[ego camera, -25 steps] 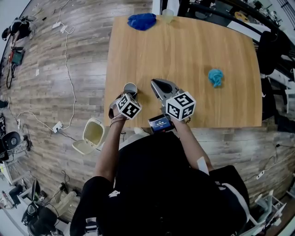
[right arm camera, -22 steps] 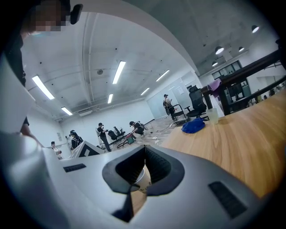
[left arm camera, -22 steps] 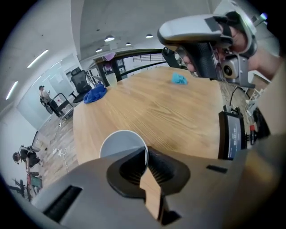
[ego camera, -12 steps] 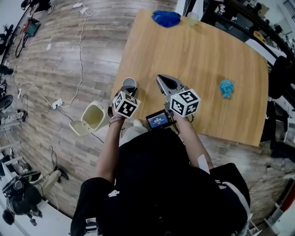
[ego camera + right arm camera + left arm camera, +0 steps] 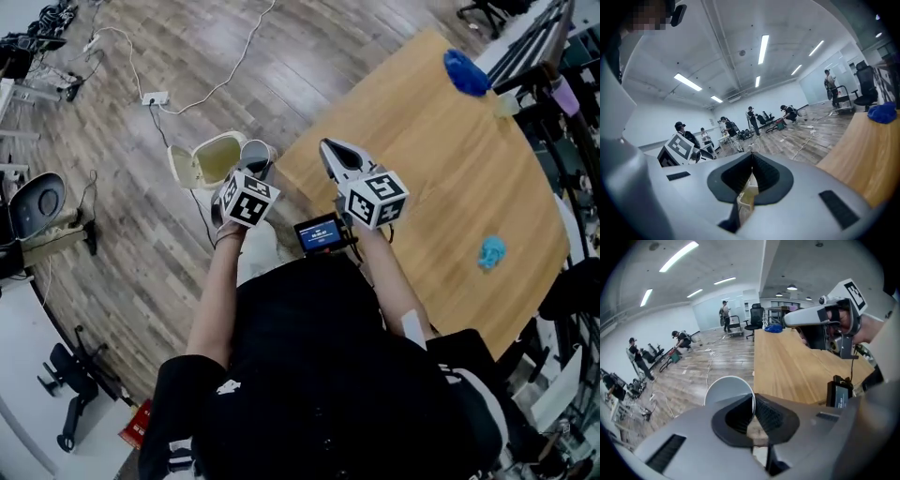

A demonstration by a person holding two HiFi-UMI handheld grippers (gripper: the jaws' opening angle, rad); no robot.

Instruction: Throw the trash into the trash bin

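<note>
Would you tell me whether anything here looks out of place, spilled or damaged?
Nothing looks spilled or broken. Loose litter lies on the table: a light blue wad and a darker blue bundle. The trash bin sits on the floor, lid open; the left gripper is shut on a paper cup by its rim.

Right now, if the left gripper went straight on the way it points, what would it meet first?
Probably the wooden floor beside the table edge. The left gripper, shut on the paper cup, aims just past the trash bin; depth is unclear.
</note>
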